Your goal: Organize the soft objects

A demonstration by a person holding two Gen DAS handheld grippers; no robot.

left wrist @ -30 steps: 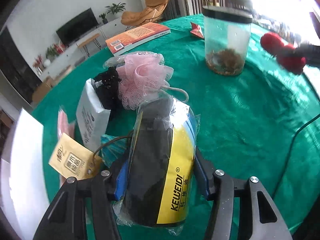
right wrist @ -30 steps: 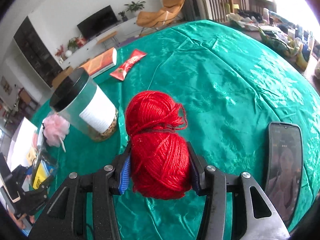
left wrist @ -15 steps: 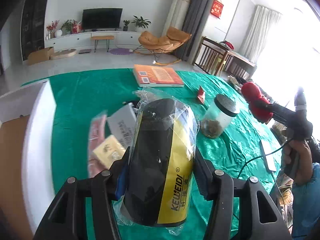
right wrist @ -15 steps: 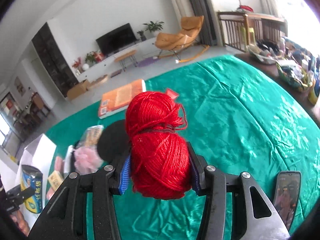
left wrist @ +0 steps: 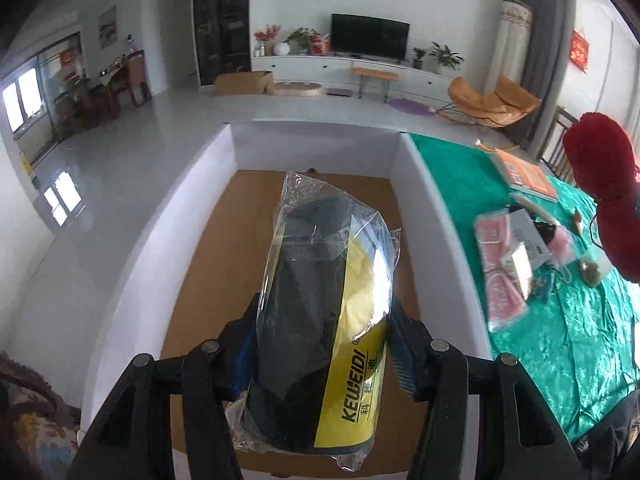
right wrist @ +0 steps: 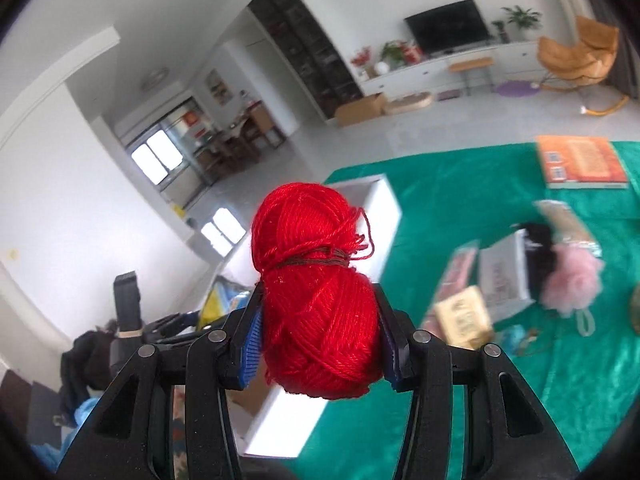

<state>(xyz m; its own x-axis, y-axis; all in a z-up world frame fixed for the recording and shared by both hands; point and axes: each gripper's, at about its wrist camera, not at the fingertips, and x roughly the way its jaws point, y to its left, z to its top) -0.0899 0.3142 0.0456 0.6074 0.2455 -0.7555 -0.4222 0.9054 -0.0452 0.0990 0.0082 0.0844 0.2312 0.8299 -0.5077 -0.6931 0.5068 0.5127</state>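
Observation:
My left gripper (left wrist: 320, 340) is shut on a black and yellow roll in clear plastic wrap (left wrist: 320, 320) and holds it above the open white box (left wrist: 432, 216) with a brown floor. My right gripper (right wrist: 320, 328) is shut on a red ball of yarn (right wrist: 316, 292), held in the air near the box's right wall (right wrist: 384, 216); the yarn also shows in the left wrist view (left wrist: 608, 192). A pink mesh sponge (right wrist: 572, 280) and a black soft item (right wrist: 540, 248) lie on the green tablecloth (right wrist: 580, 380).
On the table lie an orange book (right wrist: 580, 162), a white packet (right wrist: 504, 276), pink packets (left wrist: 500, 264) and a yellow sachet (right wrist: 464, 316). The left gripper's body (right wrist: 128, 312) shows in the right wrist view. Beyond the table is open living-room floor.
Both grippers swung left with their loads. The left one now hangs over the white box; the right one has come toward the box's edge, away from the jar and phone.

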